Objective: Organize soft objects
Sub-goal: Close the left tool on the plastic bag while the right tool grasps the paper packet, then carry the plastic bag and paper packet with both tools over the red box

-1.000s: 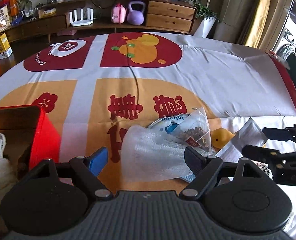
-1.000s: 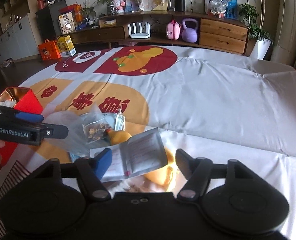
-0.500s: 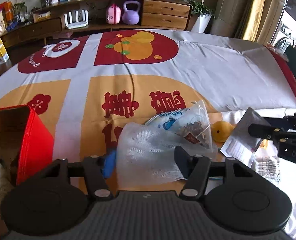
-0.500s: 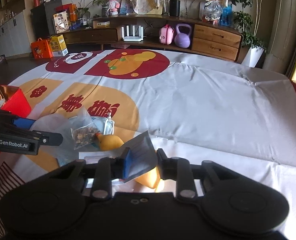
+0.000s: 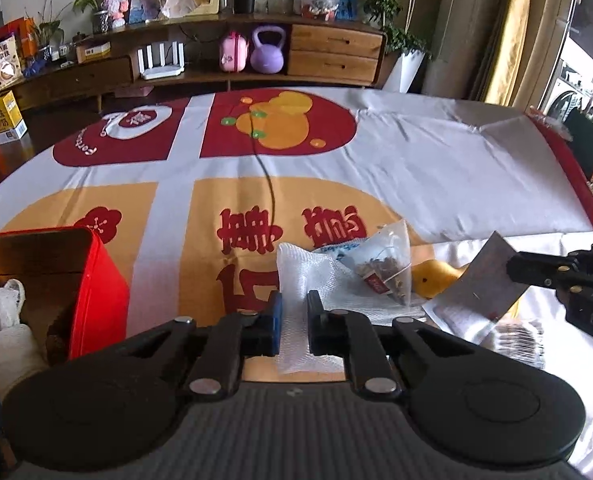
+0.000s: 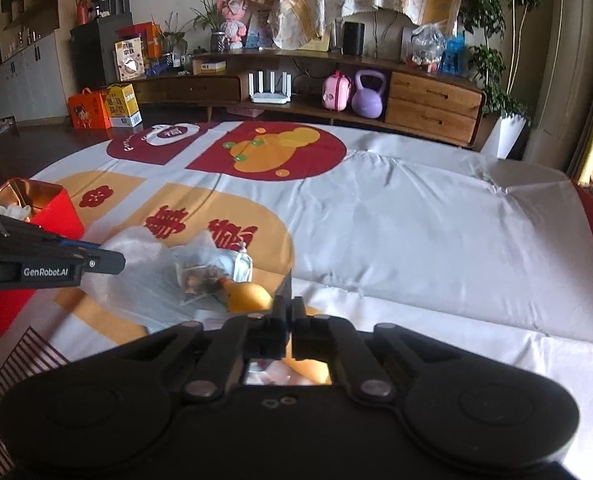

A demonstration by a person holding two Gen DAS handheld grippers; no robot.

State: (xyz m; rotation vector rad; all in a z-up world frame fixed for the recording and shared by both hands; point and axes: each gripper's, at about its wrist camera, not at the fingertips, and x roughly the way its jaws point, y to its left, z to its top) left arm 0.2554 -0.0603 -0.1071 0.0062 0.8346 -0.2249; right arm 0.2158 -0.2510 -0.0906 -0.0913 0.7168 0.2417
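We see the red tin (image 5: 84,280) left of our left gripper (image 5: 293,312), white cloth (image 5: 6,316) inside. That gripper has just closed on the mesh bag (image 5: 296,276). Our right gripper (image 6: 289,312), just closed, pinches the sachet (image 5: 484,280). The left gripper's side reads "GenRobot.AI".

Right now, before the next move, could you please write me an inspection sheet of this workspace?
Surface: printed cloth, wrinkled.
Job's things: white mesh pouch; grey sachet; tea bag; yellow toy duck; red box open, white cloth inside.
Clutter: flat packets under the sachet.
Grippers: left gripper shut on the pouch; right gripper shut on the sachet; both just closed.
Cables: thin dark cord across the cloth.
Surroundings: wooden sideboard, purple kettlebell.
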